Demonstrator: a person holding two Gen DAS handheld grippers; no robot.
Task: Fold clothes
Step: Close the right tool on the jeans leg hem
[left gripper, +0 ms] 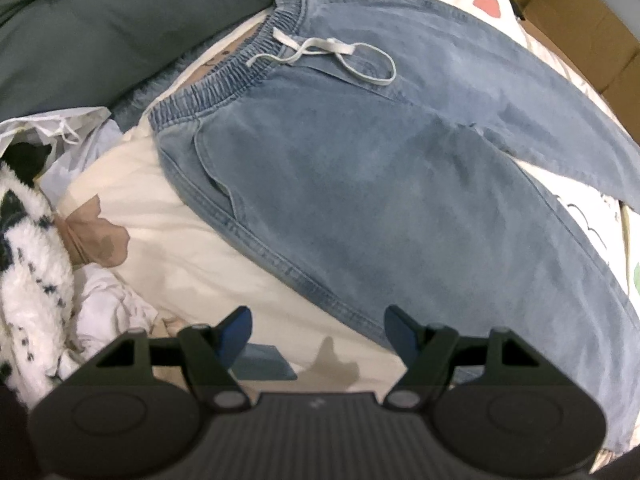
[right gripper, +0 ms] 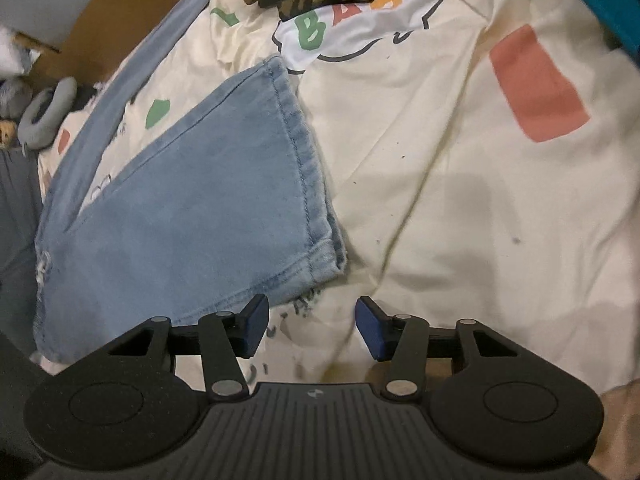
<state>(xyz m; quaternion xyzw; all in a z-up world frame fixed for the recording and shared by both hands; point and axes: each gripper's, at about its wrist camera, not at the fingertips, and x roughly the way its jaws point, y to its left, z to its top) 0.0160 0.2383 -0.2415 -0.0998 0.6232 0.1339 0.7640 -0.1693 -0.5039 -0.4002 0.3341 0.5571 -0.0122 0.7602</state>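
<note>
- Nearest the left wrist camera, we find the left claw [left gripper: 318, 334] with its blue pads spread apart and nothing between them, over a cream bedsheet [left gripper: 168, 240].
- We find the right claw [right gripper: 308, 326] likewise parted and empty, its left pad just beside the lower corner of a trouser hem [right gripper: 304, 160].
- We record the light blue jeans [left gripper: 360, 184] lying spread flat on the bed, front side up.
- Only the left view shows the upper part: a gathered elastic waistband [left gripper: 224, 76], a white drawstring [left gripper: 332, 54] lying loose in a loop, a side pocket opening, and the two legs diverging.
- Only the right view shows the leg ends: one stitched hem lies flat, and the second leg [right gripper: 132, 80] runs as a narrow strip beyond it, with printed sheet between them.
- Left view also shows a grey duvet [left gripper: 100, 20] and a white fleece with black spots [left gripper: 28, 264] beside the jeans.
- Right view alone shows a coloured lettering print [right gripper: 352, 12] and a cardboard box [right gripper: 108, 32].
</note>
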